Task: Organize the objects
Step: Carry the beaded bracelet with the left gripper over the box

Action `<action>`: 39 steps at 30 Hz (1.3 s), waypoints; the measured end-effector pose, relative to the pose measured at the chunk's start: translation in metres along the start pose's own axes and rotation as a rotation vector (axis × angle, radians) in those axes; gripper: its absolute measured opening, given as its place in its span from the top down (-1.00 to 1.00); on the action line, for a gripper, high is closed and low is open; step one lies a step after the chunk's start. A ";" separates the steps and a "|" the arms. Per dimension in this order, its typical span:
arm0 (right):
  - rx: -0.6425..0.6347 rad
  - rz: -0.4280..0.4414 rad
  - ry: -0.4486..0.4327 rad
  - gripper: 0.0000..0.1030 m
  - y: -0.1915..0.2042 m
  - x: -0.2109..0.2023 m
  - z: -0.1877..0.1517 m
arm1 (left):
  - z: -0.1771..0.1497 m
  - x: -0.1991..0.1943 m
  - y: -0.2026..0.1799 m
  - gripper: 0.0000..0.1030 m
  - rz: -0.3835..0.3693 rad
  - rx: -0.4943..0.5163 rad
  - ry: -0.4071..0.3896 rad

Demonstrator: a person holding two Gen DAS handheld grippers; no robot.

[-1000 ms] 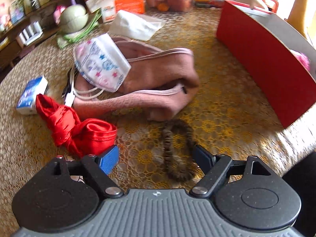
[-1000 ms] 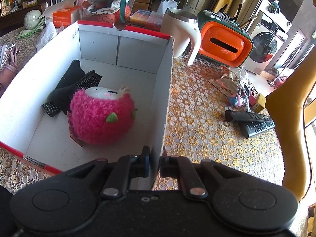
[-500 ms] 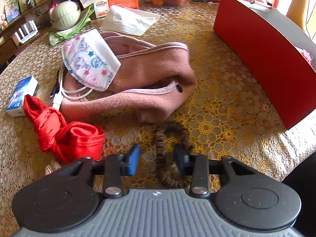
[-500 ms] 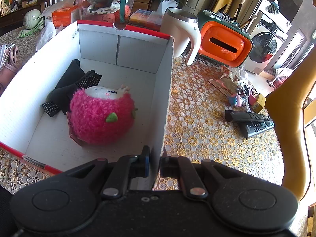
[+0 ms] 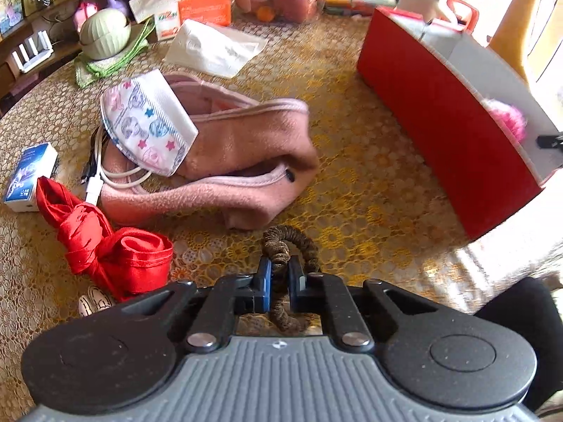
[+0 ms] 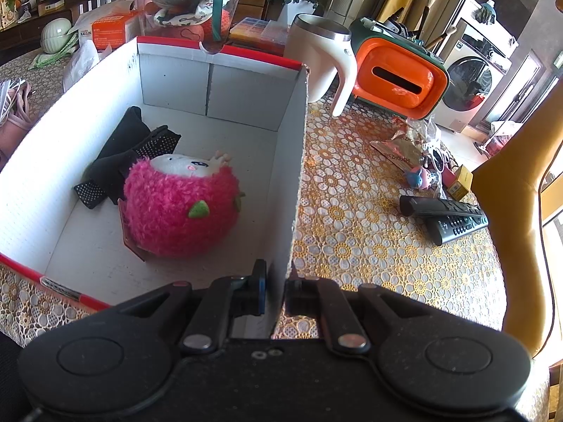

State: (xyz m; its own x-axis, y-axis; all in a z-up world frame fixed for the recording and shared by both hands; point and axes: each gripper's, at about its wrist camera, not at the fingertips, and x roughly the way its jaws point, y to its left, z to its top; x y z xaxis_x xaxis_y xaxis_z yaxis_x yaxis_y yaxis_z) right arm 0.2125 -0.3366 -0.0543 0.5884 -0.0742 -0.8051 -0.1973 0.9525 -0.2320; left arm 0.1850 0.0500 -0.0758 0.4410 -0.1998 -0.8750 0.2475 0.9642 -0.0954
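Observation:
My left gripper [image 5: 279, 277] is shut on a brown hair scrunchie [image 5: 292, 242] and holds it just above the gold lace tablecloth. In front of it lie a pink fleece cloth [image 5: 242, 161], a patterned face mask [image 5: 147, 126], a red folded cloth [image 5: 116, 249] and a blue-white small box [image 5: 28, 176]. The red box [image 5: 440, 130] stands to the right. My right gripper [image 6: 276, 292] is shut on the near right wall of that box [image 6: 295, 161]. Inside lie a pink plush toy [image 6: 179, 204] and black gloves [image 6: 123, 154].
White cable [image 5: 105, 176] lies under the mask. Tissue packs, an orange carton [image 5: 204, 7] and a green bowl [image 5: 102, 31] sit at the table's back. Right of the box stand a white mug [image 6: 320, 59], an orange holder [image 6: 397, 77], two remotes [image 6: 447, 214] and a yellow chair [image 6: 520, 211].
My left gripper closed from wide open onto the scrunchie and lifted it slightly. The right gripper has stayed shut on the box wall.

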 end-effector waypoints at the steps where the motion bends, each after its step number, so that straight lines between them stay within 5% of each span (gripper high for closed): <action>1: 0.000 0.000 0.000 0.84 0.000 0.000 0.000 | 0.001 -0.005 -0.002 0.84 -0.009 0.008 -0.007; 22: 0.000 -0.001 0.001 0.84 0.000 0.000 0.000 | 0.069 -0.092 -0.087 0.84 -0.145 0.244 -0.195; 31: 0.000 -0.001 0.001 0.84 0.000 0.000 0.000 | 0.103 -0.089 -0.153 0.84 -0.205 0.381 -0.227; 39: 0.000 -0.001 0.001 0.84 -0.001 0.000 0.000 | 0.110 -0.058 -0.202 0.84 -0.234 0.476 -0.171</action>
State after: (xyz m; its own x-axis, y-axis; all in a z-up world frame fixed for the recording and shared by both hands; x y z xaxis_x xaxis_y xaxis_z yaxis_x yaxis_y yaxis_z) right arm 0.2124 -0.3376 -0.0545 0.5881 -0.0753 -0.8053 -0.1967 0.9525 -0.2327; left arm 0.2044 -0.1519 0.0464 0.4511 -0.4629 -0.7630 0.7009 0.7131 -0.0183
